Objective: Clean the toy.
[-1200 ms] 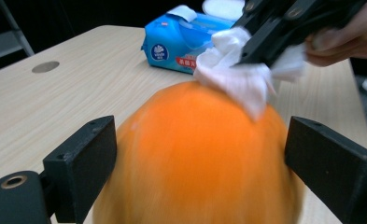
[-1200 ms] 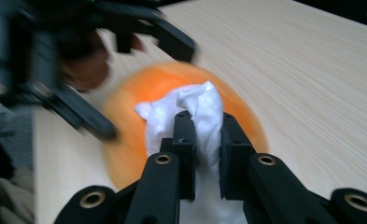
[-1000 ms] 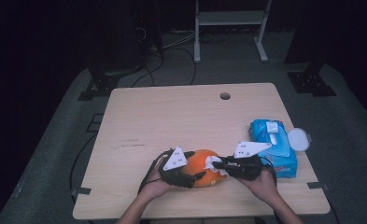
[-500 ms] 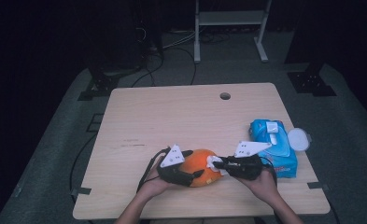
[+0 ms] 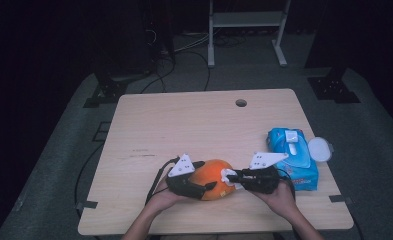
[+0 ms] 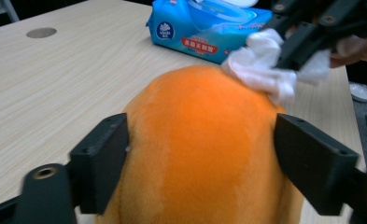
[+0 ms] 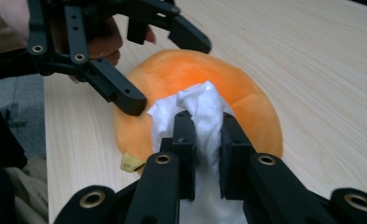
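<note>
– White wipe (image 7: pixel 195 105), bunched and clamped tight in the right gripper (image 7: pixel 203 126); its jaws are closed on the wad, with tufts spilling out above the tips.

– Anything different from a second ago?

– Hardly. Seen from above, both hands sit where they sat, and the wad is pressed to the same spot. I'd judge the rubbing has paused or is working one small patch.

– And the thing being cleaned?

– Right at the tips: the orange plush toy (image 6: pixel 204 135) lies on the table (image 5: pixel 184 120) near the front edge, and the wipe touches its upper side on the right gripper's end.

– Held steady?

– Yes. The left gripper (image 6: pixel 202 158) grips it from the opposite end, a pad pressed into each flank.

– Farther out?

– The blue wipe pack (image 5: pixel 294 152) lies just beyond the right hand, with a round white lid (image 5: pixel 319 148) beside it at the table's right edge.
</note>
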Motion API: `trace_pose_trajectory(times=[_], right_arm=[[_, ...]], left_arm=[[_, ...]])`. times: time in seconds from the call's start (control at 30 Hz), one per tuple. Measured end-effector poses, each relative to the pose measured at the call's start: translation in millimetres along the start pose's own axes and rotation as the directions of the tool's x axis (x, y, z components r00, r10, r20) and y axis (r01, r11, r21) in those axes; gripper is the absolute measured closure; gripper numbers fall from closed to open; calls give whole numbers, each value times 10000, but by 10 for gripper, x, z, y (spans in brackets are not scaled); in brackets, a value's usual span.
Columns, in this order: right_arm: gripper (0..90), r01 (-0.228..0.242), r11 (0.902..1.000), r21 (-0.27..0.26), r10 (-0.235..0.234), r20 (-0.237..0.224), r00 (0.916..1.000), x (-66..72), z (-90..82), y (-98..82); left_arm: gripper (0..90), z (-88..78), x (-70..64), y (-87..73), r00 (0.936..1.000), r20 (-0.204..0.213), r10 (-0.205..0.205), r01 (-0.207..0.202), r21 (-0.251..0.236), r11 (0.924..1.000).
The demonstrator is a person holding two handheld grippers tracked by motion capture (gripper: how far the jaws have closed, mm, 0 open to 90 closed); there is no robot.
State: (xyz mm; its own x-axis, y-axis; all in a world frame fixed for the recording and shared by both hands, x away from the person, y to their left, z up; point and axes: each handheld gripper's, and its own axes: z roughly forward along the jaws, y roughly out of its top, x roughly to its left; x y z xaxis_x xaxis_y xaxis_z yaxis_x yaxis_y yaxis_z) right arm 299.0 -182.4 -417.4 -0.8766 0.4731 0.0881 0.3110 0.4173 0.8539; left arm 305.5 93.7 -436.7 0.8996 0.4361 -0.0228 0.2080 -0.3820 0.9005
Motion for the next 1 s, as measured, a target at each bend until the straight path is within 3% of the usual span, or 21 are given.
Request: trace_pose_trajectory(times=[0.17, 0.27, 0.33, 0.4, 0.5, 0.57, 0.77, 0.9, 1.0], right_arm=[[787, -591, 9978, 311, 584, 234, 9980, -161, -22, -104], [787, -463, 9989, 108, 460, 251, 9986, -119, -30, -51], [787, -322, 9995, -21, 322, 187, 9993, -82, -25, -12], [787, -260, 9996, 76, 260, 72, 9996, -82, -2, -23], [787, -390, 9991, 138, 389, 58, 9992, -117, -1, -76], [787, -412, 9991, 141, 411, 116, 9991, -122, -12, -79], [787, -269, 9995, -141, 267, -147, 9995, -63, -30, -14], [787, -467, 9989, 50, 467, -172, 9988, -118, -19, -65], [787, -459, 9983, 353, 457, 75, 9989, -149, -10, -116]], left_arm=[[230, 0, -12, -13, 10000, 52, 42, -42, 13, 10000], [229, -3, -35, -13, 9995, 258, 155, -158, 106, 9998], [222, -12, -47, -3, 9977, 672, 22, -39, 240, 9997], [206, -51, -45, 29, 9956, 928, 150, -178, 289, 9994], [188, -104, 5, 80, 9987, 499, -125, 134, -179, 9998], [153, -85, 26, 82, 9999, 14, -143, 144, -126, 9998], [219, -39, -8, 2, 9983, 588, 7, -28, 355, 9994], [236, -56, -9, -24, 9949, 977, 258, -301, 429, 9986], [236, -62, -14, -31, 9933, 1103, 344, -391, 406, 9984]])
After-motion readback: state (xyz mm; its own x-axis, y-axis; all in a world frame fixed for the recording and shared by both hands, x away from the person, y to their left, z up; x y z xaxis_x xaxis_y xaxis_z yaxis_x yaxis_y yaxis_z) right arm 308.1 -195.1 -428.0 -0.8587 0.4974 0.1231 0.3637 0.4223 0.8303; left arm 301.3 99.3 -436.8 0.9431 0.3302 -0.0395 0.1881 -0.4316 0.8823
